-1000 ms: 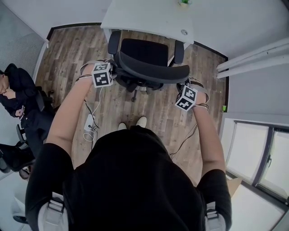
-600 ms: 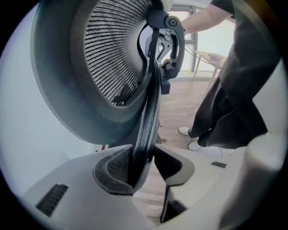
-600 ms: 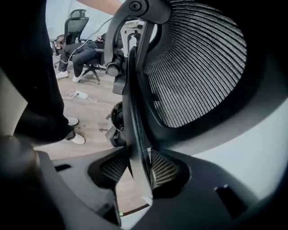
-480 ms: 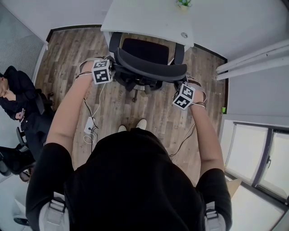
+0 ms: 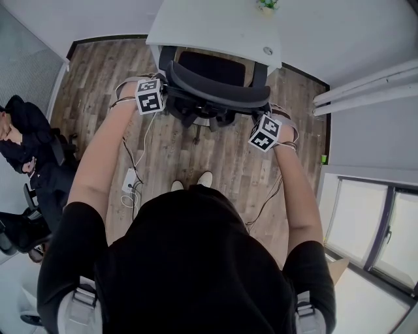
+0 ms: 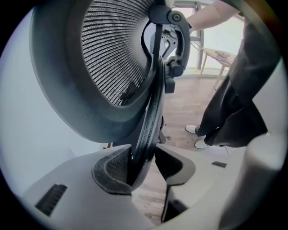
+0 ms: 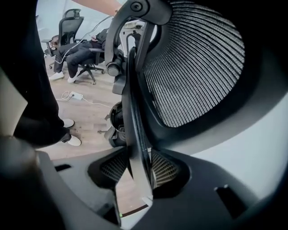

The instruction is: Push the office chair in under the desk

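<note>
The black mesh office chair (image 5: 215,91) stands at the white desk (image 5: 215,26), its seat partly under the desktop. My left gripper (image 5: 163,93) is at the left edge of the backrest (image 6: 112,58). Its jaws are opening: the backrest rim lies between them in the left gripper view (image 6: 143,166), against one pad with a gap to the other. At the right edge, my right gripper (image 5: 261,117) is shut on the rim of the backrest (image 7: 193,67), which both pads press in the right gripper view (image 7: 135,168).
A seated person (image 5: 26,143) is at the far left beside another chair (image 7: 72,20). A power strip with cables (image 5: 129,179) lies on the wood floor near my shoes (image 5: 189,181). A small plant (image 5: 266,4) stands on the desk. Windows line the right side.
The chair has rolled away from me toward the desk, and its seat sits further under the desktop. Both grippers moved forward with the backrest.
</note>
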The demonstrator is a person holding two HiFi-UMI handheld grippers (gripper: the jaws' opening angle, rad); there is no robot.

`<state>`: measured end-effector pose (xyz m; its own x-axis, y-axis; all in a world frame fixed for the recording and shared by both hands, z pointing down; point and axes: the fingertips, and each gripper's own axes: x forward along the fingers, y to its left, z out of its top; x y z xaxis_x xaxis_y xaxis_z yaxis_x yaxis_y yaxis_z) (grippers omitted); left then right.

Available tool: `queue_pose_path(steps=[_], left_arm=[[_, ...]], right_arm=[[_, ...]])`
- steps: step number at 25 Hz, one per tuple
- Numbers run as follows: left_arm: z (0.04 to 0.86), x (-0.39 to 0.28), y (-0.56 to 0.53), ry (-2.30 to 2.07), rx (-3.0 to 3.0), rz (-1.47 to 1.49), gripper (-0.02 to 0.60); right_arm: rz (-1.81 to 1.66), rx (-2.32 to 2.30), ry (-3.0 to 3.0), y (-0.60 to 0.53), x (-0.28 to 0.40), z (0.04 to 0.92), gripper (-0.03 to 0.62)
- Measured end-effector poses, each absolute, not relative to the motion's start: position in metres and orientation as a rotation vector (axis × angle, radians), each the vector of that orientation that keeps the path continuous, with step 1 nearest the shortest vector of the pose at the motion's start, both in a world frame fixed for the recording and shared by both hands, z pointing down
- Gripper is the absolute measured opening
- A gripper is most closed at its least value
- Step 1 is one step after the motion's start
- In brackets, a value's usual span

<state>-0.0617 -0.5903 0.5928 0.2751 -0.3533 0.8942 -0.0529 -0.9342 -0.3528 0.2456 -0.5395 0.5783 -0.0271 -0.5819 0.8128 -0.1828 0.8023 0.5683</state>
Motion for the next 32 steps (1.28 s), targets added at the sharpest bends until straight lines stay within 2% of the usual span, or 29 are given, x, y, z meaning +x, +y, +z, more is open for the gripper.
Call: queue_pose_path(steps=[13, 18, 20, 24, 32], left_arm=[[0.593, -0.066, -0.6, 0.445, -2.251, -1.692, 0.174], [0.584, -0.065, -0.587, 0.531, -2.266, -1.618, 0.25], [0.573, -0.066, -0.581, 0.6, -2.289, -1.555, 0.258], [0.534, -0.063, -0.559, 0.769, -2.454, -1.32, 0.258], [0.447, -0.012, -0.472, 0.93, -2.965, -0.578, 0.247]], right_arm=[[-0.328, 0.624, -1.625, -0.537, 0.238, 0.579, 0.161], [-0.243, 0.658, -1.714, -0.525, 0.233, 0.571, 0.178], [-0.214, 0.682, -1.754, -0.517, 0.229, 0.562, 0.184], [-0.162, 0.79, -1.893, -0.497, 0.217, 0.526, 0.184], [0.009, 1.092, -2.44, -0.444, 0.172, 0.43, 0.183]])
